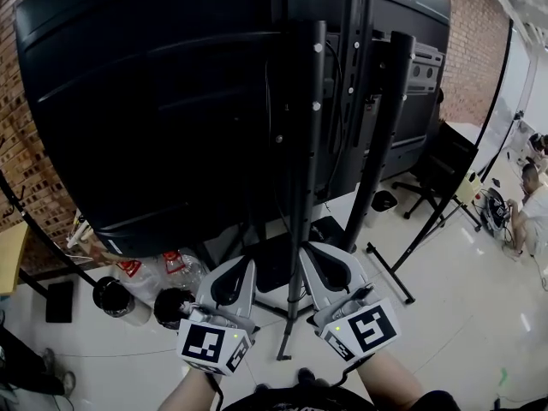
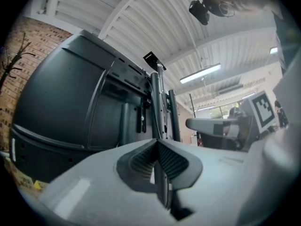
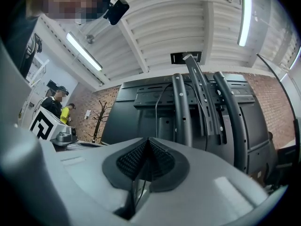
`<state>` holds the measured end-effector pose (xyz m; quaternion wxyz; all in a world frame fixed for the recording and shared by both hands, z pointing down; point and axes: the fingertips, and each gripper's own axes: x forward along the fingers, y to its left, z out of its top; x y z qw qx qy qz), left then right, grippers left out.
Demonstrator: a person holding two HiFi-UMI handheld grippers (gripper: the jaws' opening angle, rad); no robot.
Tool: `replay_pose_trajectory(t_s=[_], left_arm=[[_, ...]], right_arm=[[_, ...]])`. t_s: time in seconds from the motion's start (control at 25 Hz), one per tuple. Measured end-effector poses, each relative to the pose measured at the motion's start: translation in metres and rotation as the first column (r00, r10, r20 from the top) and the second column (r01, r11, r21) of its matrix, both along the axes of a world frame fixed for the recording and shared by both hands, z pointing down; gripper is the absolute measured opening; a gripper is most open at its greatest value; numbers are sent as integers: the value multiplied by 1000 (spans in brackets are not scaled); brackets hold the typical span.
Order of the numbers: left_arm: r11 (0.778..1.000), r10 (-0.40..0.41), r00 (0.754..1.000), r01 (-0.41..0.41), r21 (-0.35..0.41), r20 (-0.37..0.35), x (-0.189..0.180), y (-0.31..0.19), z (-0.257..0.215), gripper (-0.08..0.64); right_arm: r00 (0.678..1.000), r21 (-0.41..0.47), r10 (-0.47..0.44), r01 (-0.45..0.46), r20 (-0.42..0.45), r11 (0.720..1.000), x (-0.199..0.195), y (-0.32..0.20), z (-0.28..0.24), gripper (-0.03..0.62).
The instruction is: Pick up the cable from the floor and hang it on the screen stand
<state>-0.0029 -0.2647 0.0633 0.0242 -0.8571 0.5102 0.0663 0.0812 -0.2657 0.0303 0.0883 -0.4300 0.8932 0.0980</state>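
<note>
- Down at the bottom of the head view, nearest of all, are the person's two forearms [image 1: 396, 384], each carrying a gripper that points away towards the stand.
- The left gripper [image 1: 240, 266] has its jaws pressed together. Its own view shows the ribbed pads meeting at the tip with nothing clamped between them.
- It's the same with the right gripper [image 1: 317, 253]: jaws fully closed, pad against pad, and nothing held.
- In the head view, a slim black upright of the screen stand [image 1: 306, 144] runs down between the two grippers to the floor [image 1: 462, 315].
- The big black screen [image 1: 154, 101] fills the upper frame with its back to us, mounted on those curved uprights.
- Now the cable [image 3: 156, 105]. The right gripper view picks out a thin dark line looping down the mounting plate between the uprights, well clear of both grippers. I can't tell whether it's draped over a bracket or plugged in.
- Red-and-white plastic bags [image 1: 150, 272] sit on the floor under the screen's lower left edge, just ahead of the left gripper.
- A brick wall [image 1: 26, 161] stands behind the screen on the left.
- Far right, a seated person [image 1: 531, 204] is well apart from the stand.
</note>
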Motion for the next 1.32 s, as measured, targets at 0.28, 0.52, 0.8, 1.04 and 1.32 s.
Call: replay_pose_trajectory(t_s=[0.28, 0.52, 0.8, 1.04, 1.32], left_arm=[[998, -3, 1000, 2, -61, -13, -3, 3, 23, 5], [997, 7, 1000, -8, -73, -18, -1, 5, 27, 6], [995, -1, 999, -2, -100, -38, -3, 9, 34, 6], [995, -2, 999, -3, -104, -43, -4, 12, 36, 6], [993, -7, 998, 0, -115, -66, -8, 12, 40, 6]], right_arm=[[1000, -76, 15, -16, -10, 997, -8, 4, 37, 8], [999, -108, 23, -27, -40, 994, -11, 5, 52, 7], [999, -149, 33, -36, -26, 988, -11, 8, 53, 8], [999, -158, 49, -52, -22, 986, -8, 9, 55, 7], [997, -135, 57, -62, -42, 989, -10, 10, 56, 6]])
